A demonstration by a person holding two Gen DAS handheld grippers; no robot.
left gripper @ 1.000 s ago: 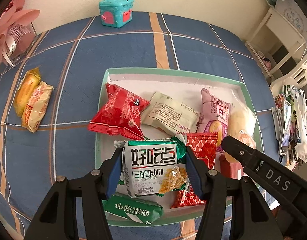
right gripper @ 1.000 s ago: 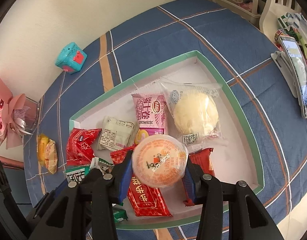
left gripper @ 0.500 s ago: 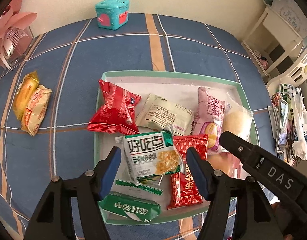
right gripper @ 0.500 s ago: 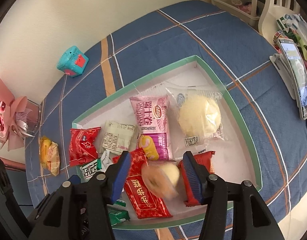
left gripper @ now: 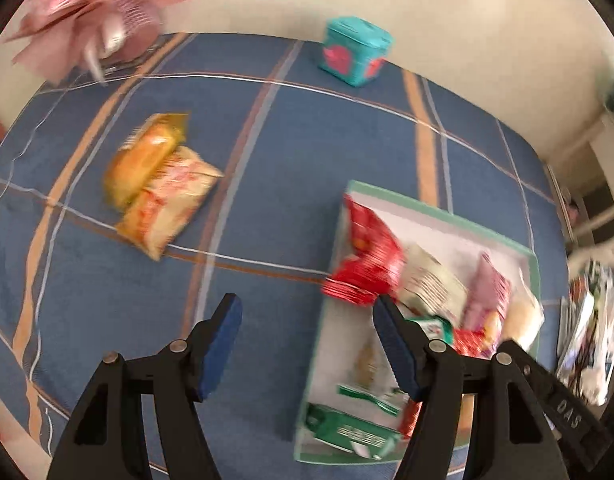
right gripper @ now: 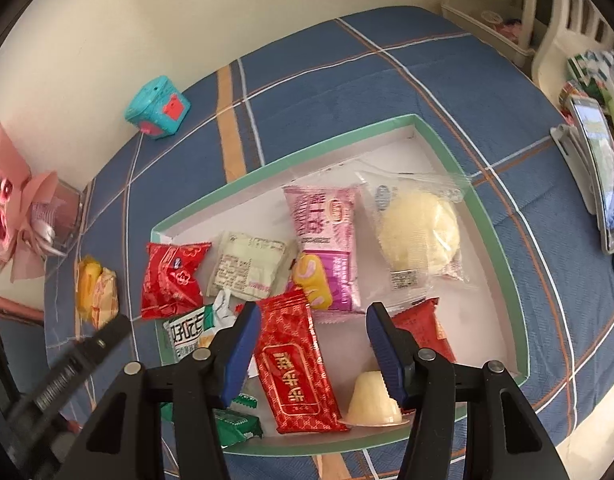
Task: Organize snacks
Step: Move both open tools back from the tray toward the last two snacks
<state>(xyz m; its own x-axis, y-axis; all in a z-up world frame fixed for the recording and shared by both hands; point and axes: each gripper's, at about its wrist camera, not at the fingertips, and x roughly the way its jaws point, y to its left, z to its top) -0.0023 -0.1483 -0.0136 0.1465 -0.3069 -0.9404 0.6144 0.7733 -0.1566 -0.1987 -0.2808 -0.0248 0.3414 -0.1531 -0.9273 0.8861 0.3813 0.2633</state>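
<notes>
Where blue plaid bench [left gripper: 291,168] meets cream wall: teal box [left gripper: 355,50]. Snacks in green-rimmed tray [right gripper: 477,204]; two packets [left gripper: 159,184] outside. Left tongs [left gripper: 307,344], right tongs [right gripper: 313,350]: parted, empty.

Bright, even daylight, soft shadows. Left wrist view is motion-smeared all over: snack packets [left gripper: 159,184] and tray [left gripper: 439,208] are unreadable. Right wrist view is sharp, with mild glare on the clear bun wrapper [right gripper: 417,232]. Heavy fisheye bending, dark vignette corners.
</notes>
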